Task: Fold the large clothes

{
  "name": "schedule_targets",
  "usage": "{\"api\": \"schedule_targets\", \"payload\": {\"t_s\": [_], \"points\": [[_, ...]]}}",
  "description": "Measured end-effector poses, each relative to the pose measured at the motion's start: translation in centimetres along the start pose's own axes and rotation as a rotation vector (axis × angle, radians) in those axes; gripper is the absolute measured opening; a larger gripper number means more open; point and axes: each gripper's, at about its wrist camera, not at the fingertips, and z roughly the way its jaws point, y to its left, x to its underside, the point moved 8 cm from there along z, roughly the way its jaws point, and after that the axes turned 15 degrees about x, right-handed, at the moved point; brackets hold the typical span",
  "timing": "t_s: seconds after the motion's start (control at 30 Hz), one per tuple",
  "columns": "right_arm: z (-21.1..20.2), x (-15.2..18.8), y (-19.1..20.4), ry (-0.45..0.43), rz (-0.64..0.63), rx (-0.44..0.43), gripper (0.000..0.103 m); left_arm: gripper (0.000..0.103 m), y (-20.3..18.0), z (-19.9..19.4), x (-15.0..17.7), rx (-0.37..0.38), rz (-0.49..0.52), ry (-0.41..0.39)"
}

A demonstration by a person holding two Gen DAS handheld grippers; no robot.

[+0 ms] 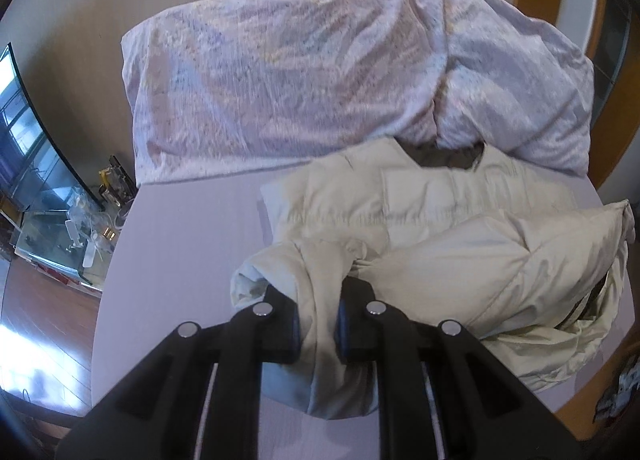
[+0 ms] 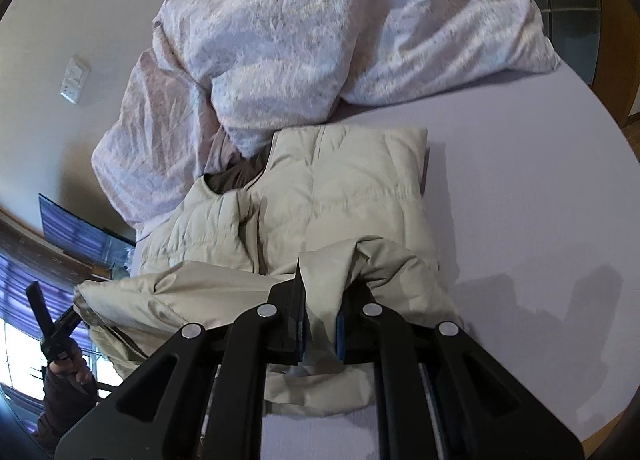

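A cream puffer jacket lies on the lilac bed sheet, its collar toward the crumpled duvet. My left gripper is shut on a bunched fold of the jacket's hem, which is lifted off the sheet. In the right wrist view the jacket lies with its lower part raised. My right gripper is shut on another fold of the hem. At the left of that view the left gripper shows, held by a hand, with the cloth stretched between the two grips.
A pale patterned duvet is heaped across the far side of the bed, touching the jacket's collar. Left of the bed stand a glass cabinet and clutter on a wooden floor. A wall switch shows on the beige wall.
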Motion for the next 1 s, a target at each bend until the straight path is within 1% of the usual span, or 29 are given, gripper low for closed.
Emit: {"api": "schedule_targets", "payload": {"t_s": [0.17, 0.23, 0.43, 0.63, 0.73, 0.8, 0.93, 1.0], "points": [[-0.1, -3.8, 0.7, -0.04, 0.01, 0.005, 0.011, 0.014, -0.1, 0.2, -3.8, -0.011, -0.014, -0.037], [0.6, -5.3, 0.7, -0.043, 0.016, 0.018, 0.011, 0.014, -0.1, 1.0, -5.4, -0.032, -0.01, -0.043], [5.2, -7.9, 0.5, 0.004, 0.028, 0.128, 0.012, 0.014, 0.3, 5.2, -8.6, -0.091, -0.033, -0.012], [7.9, -10.2, 0.7, 0.017, 0.046, 0.195, 0.012, 0.016, 1.7, 9.1, -11.2, -0.155, -0.085, 0.015], [9.7, -10.8, 0.5, 0.038, 0.054, 0.225, 0.013, 0.018, 2.3, 10.7, -11.6, -0.18, -0.107, 0.026], [11.3, -10.7, 0.1, 0.069, 0.065, 0.243, 0.014, 0.02, 2.7, 12.2, -11.6, -0.2, -0.122, 0.046], [14.1, -10.3, -0.4, 0.109, 0.097, 0.256, 0.02, 0.024, 3.7, 15.5, -10.7, -0.225, -0.161, 0.096], [15.2, -10.0, -0.7, 0.124, 0.118, 0.241, 0.024, 0.035, 4.1, 16.6, -10.3, -0.219, -0.189, 0.094]]}}
